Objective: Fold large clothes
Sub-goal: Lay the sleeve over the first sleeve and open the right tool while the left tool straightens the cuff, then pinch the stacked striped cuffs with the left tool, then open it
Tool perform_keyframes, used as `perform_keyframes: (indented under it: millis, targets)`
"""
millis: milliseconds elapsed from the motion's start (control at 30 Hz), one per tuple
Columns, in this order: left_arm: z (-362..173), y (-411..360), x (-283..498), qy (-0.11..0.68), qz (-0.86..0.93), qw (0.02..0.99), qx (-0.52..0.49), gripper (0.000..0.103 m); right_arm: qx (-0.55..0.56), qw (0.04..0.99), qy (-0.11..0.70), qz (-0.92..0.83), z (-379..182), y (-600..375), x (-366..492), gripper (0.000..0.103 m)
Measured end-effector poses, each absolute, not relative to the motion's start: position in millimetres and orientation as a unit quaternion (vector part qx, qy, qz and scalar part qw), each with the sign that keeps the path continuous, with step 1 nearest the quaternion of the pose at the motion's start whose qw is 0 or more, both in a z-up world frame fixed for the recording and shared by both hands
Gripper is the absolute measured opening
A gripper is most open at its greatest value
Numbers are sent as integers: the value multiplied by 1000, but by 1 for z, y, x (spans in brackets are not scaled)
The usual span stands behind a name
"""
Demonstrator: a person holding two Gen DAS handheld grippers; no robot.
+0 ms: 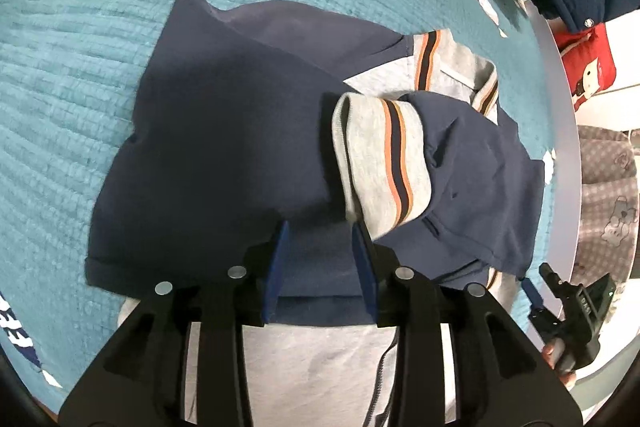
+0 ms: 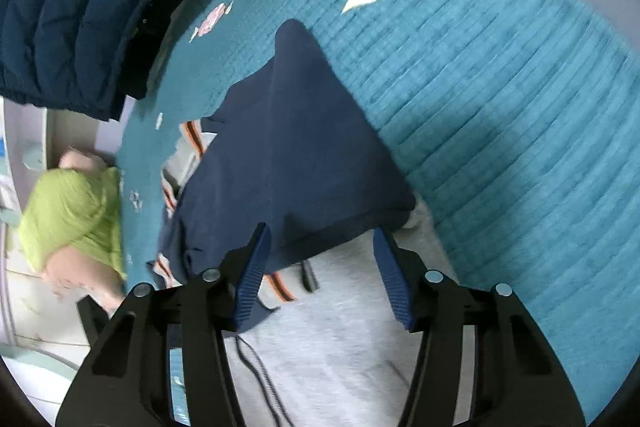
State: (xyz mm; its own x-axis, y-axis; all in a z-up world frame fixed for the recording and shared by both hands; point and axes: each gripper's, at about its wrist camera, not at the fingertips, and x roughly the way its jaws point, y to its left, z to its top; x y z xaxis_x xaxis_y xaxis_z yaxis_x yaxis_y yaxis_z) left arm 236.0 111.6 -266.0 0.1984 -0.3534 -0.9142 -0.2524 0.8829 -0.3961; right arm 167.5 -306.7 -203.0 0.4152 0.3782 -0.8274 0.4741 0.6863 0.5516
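A navy and grey garment with orange and black stripes lies partly folded on a teal bedspread. A grey striped cuff rests on top of the navy fabric. My left gripper hovers open over the garment's near edge, with navy cloth below the gap and its pads not pressing on it. In the right wrist view the right gripper is open above the navy fold, where it meets the grey zippered part. The right gripper also shows at the left view's right edge, held by a hand.
A dark blue quilted jacket lies at the bed's edge. A red cushion and a grey patterned blanket sit beyond the white bed rim. A person's green sleeve is at the left. Teal bedspread stretches right.
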Motion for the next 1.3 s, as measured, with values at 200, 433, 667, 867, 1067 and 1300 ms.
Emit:
perform_keyframes:
  millis: [200,433,667,867,1067,1300]
  targets:
    - [-285,108,257,638,-8,726,-258,34,446,722,527,-38,-218,-302,185,53]
    - [-259,120,235,621,-43,728,-288,34,468,722,508,-31,-211,-301,170,52]
    - [-238,114,235,584,-95,742,-316,66,502,694,514,-38,-233,-305,170,52]
    - [-285,88,264,627,-59,714,-306,65,542,694,471,-53,-243,-310,170,52]
    - [-282,90,261,595,-51,736,-321,25,493,733,460,-90,-226,-317,177,9]
    - [-240,94,244,600,-77,743,-288,7,450,742,486,-103,-186,-330,169,8]
